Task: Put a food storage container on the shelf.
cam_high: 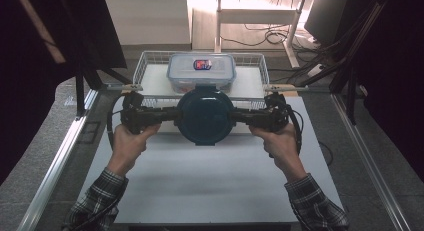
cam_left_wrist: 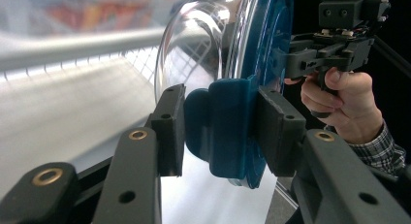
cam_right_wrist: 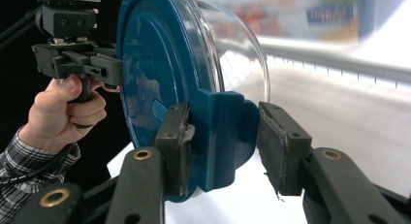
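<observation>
While both claws clamp its tabs, the lidded bowl [cam_high: 205, 116] hangs just before the basket [cam_high: 145, 61].

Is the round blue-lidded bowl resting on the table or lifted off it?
Lifted. The bowl hangs between the left tongs and right tongs, each clamped on a lid tab, above the table.
</observation>
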Demonstrator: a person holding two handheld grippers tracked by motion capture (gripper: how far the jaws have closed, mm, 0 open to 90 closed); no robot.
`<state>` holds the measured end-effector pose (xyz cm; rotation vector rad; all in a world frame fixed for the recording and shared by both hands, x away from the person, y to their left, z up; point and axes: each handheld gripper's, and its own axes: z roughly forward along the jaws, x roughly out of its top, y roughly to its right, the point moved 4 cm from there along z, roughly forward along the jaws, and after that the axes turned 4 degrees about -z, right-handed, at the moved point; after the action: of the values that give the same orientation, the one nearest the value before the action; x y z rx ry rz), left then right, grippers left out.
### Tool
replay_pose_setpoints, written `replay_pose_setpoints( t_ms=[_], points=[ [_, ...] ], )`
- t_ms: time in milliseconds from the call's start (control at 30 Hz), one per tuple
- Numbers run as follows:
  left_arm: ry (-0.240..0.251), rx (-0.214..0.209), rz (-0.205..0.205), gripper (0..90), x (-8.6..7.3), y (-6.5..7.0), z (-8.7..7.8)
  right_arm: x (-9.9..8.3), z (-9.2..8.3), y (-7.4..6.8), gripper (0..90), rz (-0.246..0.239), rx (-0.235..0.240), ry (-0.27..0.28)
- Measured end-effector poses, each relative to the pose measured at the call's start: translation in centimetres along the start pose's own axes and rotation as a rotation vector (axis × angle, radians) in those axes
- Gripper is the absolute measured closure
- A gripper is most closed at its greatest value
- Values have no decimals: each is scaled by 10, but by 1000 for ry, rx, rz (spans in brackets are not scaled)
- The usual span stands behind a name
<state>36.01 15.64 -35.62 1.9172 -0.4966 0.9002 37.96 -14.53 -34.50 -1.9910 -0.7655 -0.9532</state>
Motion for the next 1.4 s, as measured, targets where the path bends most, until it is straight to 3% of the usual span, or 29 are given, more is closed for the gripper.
replay_pose_setpoints(
  t_ms=[367, 667, 833, 1133, 1400],
  points=[
    [29, 9, 25, 575, 53, 4, -17, 64, 2, -5, 564, -46, 2, 38],
    [59, 26, 39, 574, 90, 0, -27, 100, 11, -1, 566, -50, 18, 76],
    [68, 37, 41, 574, 105, -1, -25, 111, 11, 5, 566, -47, 25, 86],
    [71, 24, 12, 570, 130, -18, -11, 131, 14, 24, 565, -22, 2, 94],
    [70, 17, -32, 568, 136, -32, -2, 140, 20, 36, 563, 14, -14, 82]
  ],
)
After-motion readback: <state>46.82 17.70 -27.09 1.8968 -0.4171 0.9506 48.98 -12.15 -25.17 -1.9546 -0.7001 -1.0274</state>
